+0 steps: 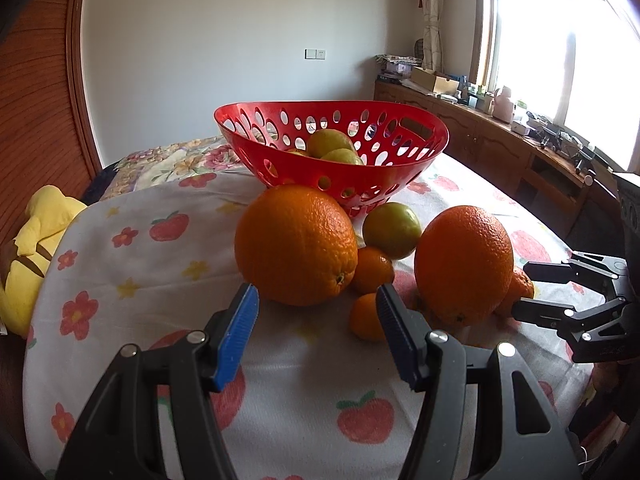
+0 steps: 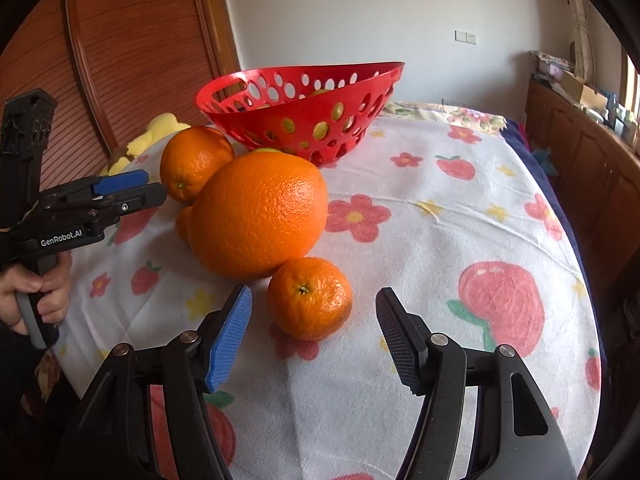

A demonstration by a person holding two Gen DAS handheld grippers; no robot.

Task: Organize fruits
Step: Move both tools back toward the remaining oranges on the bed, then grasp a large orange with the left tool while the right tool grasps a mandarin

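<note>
1. Red basket stands behind the fruit, some green fruit already inside (how many is hidden by its wall).
2. Big orange lies just ahead of the left claw, spread and empty.
3. Tangerine sits just ahead of the right claw, nearly between its spread, untouching pads.

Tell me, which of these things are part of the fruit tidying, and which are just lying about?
Part of the job:
- red basket, with green fruits already inside
- two large oranges
- small mandarins
- loose green fruit
- left gripper and right gripper, both open

Just lying about:
- yellow plush toy
- fruit-print cloth
- clutter on the window cabinet
</note>
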